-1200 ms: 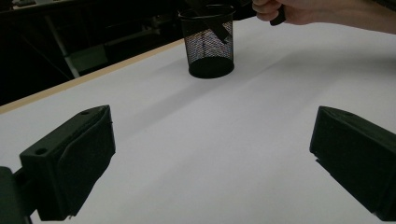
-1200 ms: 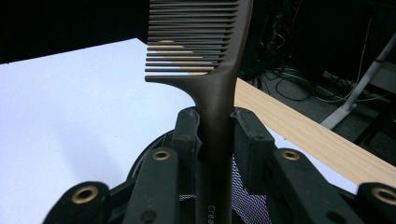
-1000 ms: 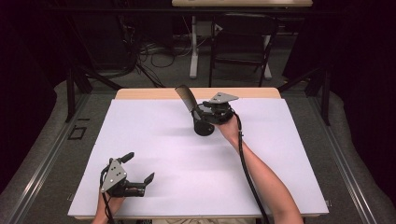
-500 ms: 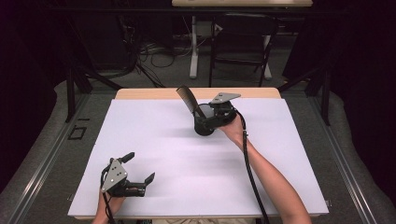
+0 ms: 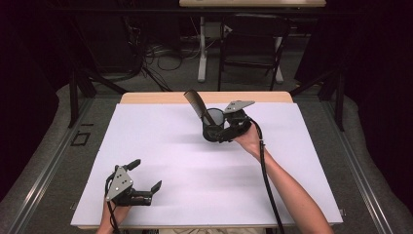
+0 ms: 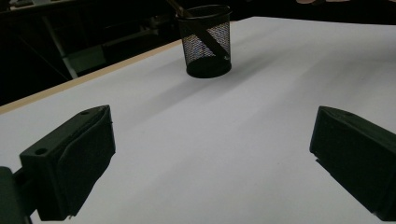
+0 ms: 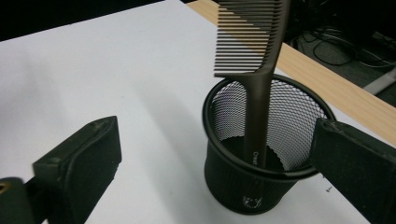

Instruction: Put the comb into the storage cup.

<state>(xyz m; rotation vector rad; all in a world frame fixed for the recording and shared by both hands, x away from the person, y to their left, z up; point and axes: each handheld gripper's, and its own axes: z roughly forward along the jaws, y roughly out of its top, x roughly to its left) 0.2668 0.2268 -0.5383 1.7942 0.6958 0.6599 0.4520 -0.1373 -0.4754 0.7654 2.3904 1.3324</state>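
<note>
in the high view the mesh cup (image 5: 214, 127) is partly covered by the right gripper (image 5: 220, 130) and the right hand (image 5: 246, 137) behind it, so its base and near wall are hard to make out there. the comb (image 5: 196, 104) sticks up out of it, leaning toward the far left, and its teeth cannot be told apart at that size. the person's left hand (image 5: 111, 214) is cut off at the bottom edge.

the right gripper view gives what the high view lacks: the comb (image 7: 254, 70) is dark brown, its handle stands inside the mesh cup (image 7: 261, 144) with the foot on the cup's floor, and the toothed part rises above the rim and runs off the top of the frame. small pale lettering on the handle is too small to read. the right gripper's jaws stand spread wide, one at each side of the cup, not touching it.

the left gripper view shows the mesh cup (image 6: 205, 41) from afar, well apart from the left gripper (image 6: 212, 154), with the comb handle (image 6: 205, 37) seen as a slanted dark bar through the mesh; its top is cut off. the left gripper (image 5: 146, 187) has its jaws spread and holds nothing, near the front left of the white table (image 5: 195, 170).

the cup stands toward the table's far edge, just beside the bare wooden strip (image 5: 160, 98).
</note>
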